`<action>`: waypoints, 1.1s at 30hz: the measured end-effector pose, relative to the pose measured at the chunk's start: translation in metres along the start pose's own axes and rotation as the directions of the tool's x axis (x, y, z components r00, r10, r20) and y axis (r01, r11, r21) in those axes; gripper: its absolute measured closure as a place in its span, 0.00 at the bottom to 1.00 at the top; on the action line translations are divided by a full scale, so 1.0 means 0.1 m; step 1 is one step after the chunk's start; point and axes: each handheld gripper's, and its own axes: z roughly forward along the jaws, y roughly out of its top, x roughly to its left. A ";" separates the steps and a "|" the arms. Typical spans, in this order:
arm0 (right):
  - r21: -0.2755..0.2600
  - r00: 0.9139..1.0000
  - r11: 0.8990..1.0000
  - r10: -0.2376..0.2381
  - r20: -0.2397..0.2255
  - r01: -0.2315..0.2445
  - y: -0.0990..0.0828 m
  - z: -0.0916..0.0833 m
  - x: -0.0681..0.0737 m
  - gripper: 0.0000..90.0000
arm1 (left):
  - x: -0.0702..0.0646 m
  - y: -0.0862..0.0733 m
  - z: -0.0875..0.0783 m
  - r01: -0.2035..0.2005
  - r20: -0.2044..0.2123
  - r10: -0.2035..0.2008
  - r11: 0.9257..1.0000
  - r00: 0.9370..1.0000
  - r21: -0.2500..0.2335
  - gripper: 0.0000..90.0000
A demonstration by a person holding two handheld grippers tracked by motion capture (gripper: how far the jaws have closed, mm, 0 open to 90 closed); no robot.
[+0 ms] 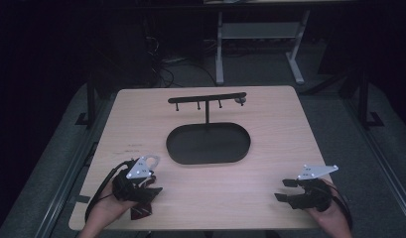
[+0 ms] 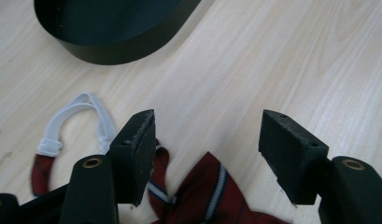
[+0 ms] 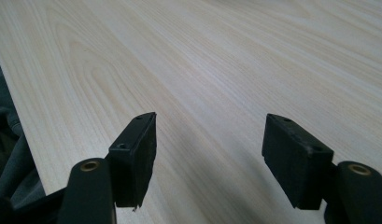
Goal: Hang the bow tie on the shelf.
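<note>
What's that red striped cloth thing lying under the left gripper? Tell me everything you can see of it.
It looks like a small bow tie of dark red fabric with white and blue stripes, lying crumpled flat on the pale wooden table near its front edge. A white strap with a plastic clasp loops out from it. The left hand-held gripper hovers above with jaws open astride it; whether they touch the cloth is unclear.

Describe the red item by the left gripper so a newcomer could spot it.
On the wooden table, look at the near-left corner, short of the black oval tray. Under the open left gripper lies a dark red striped bow tie, the sole fabric item, with a white strap.
</note>
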 end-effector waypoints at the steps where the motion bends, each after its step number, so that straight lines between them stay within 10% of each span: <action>1: -0.001 1.000 1.000 -0.001 -0.001 0.001 0.01 0.01 0.00 0.39 | 0.05 0.01 -0.03 0.002 -0.011 -0.002 1.000 1.000 0.003 0.41; 33: -0.002 1.000 1.000 -0.017 -0.006 0.017 0.04 0.01 0.04 0.39 | 0.90 -0.04 0.12 0.120 -0.050 -0.117 0.991 0.992 0.066 0.57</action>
